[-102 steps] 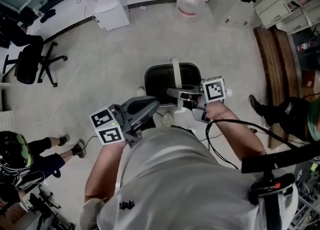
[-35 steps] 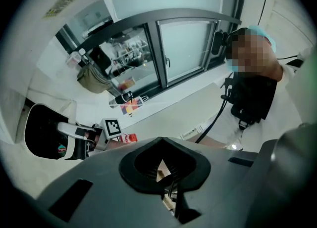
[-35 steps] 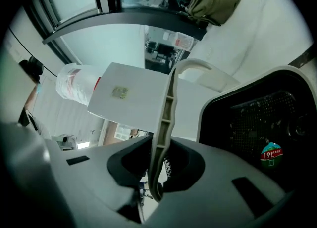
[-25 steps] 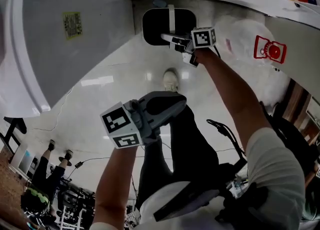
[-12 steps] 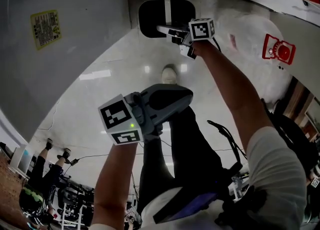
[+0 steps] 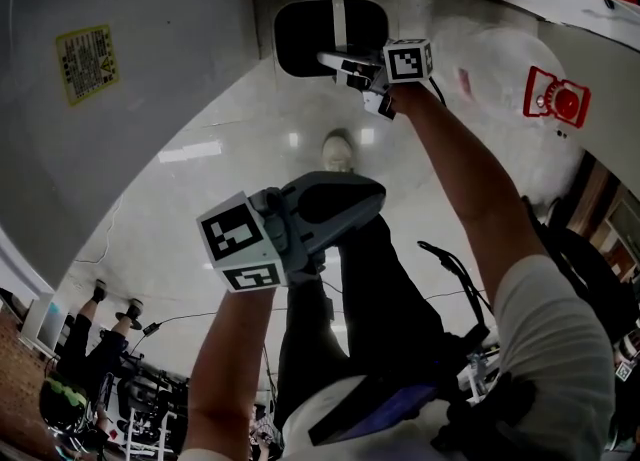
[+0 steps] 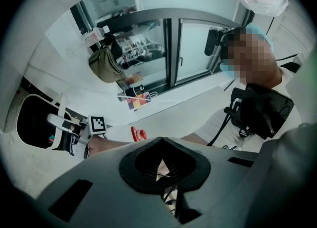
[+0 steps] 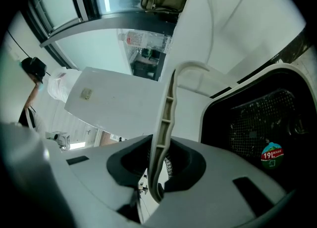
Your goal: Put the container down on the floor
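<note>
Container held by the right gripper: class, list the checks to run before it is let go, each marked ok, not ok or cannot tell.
1. Right gripper shut on the white handle: ok.
2. Container opening facing up: ok.
3. Container base resting on the floor: cannot tell.
4. Shoe apart from the container: ok.
5. Left gripper empty and well away from the container: ok.
</note>
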A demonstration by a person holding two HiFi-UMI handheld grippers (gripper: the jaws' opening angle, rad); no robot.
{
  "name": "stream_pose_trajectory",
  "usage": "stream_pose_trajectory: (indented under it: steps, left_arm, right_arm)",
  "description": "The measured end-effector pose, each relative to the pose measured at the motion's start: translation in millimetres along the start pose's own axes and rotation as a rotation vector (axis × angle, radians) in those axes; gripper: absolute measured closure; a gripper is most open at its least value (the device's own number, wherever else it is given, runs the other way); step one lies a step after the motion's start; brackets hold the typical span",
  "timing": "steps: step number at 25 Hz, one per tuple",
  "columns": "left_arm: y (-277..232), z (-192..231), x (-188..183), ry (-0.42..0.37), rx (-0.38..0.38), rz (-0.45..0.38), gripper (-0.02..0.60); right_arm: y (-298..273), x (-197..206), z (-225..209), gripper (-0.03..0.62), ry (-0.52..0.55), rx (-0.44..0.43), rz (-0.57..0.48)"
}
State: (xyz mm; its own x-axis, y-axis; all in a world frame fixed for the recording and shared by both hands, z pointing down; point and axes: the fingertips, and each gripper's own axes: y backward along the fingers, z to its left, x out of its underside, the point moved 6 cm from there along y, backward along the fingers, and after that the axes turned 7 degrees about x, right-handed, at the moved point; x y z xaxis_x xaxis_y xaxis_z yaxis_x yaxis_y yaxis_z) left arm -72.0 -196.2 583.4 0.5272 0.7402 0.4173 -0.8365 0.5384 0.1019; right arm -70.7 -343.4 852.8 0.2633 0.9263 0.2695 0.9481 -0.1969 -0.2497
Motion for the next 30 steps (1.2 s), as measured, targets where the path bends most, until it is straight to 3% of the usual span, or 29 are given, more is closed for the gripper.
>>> stream_pose_trajectory:
  steps: [13, 22, 30]
  left_arm:
    - [3.6, 0.3, 0.4, -0.003, -0.001, 0.006, 0.572]
    - [2.4, 1.3, 0.9, 0.0, 0.008, 0.006, 0.572]
    - [0.6, -8.9, -2.9, -0.003, 0.012, 0.011, 0.572]
  right_arm:
    - [-0.5, 0.0, 0.1, 0.549, -0.012, -0.008, -0.001]
    - [1.3, -0.4, -1.5, 0.461, -0.028, 0.003, 0.009]
    - [24.6, 0.1, -2.8, 0.411, -0.019, 0.122, 0.026]
